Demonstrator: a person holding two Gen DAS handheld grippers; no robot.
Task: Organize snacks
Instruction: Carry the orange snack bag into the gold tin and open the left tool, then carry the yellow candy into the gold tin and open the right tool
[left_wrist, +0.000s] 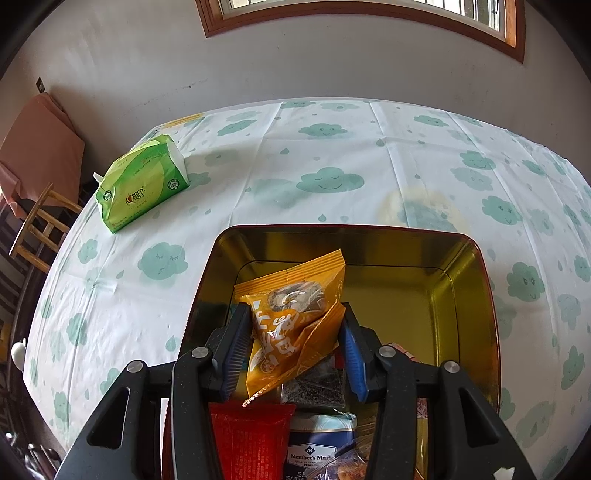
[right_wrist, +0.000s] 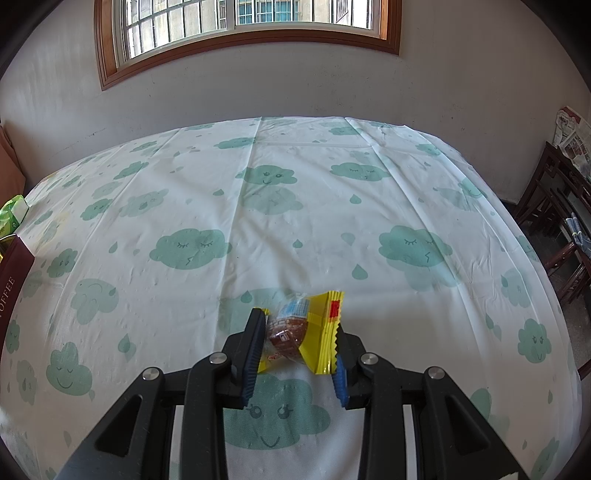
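Observation:
My left gripper (left_wrist: 293, 315) is shut on an orange snack packet (left_wrist: 295, 321) and holds it over the open gold-lined tin (left_wrist: 465, 280). Under it in the tin lie a red packet (left_wrist: 251, 439), a dark speckled packet (left_wrist: 314, 384) and a blue-and-white Member's Mark packet (left_wrist: 317, 446). My right gripper (right_wrist: 299, 321) is shut on a yellow snack packet (right_wrist: 306, 328) with a brown cake showing through it, held just above the cloud-print tablecloth (right_wrist: 295, 206). The tin's dark red outer side (right_wrist: 14, 273) shows at the left edge of the right wrist view.
A green tissue pack (left_wrist: 142, 182) lies at the table's far left. A wooden chair (left_wrist: 40, 225) stands past the left edge. Dark wooden furniture (right_wrist: 554, 221) stands to the right of the table. A wall with a window (right_wrist: 240, 29) runs behind it.

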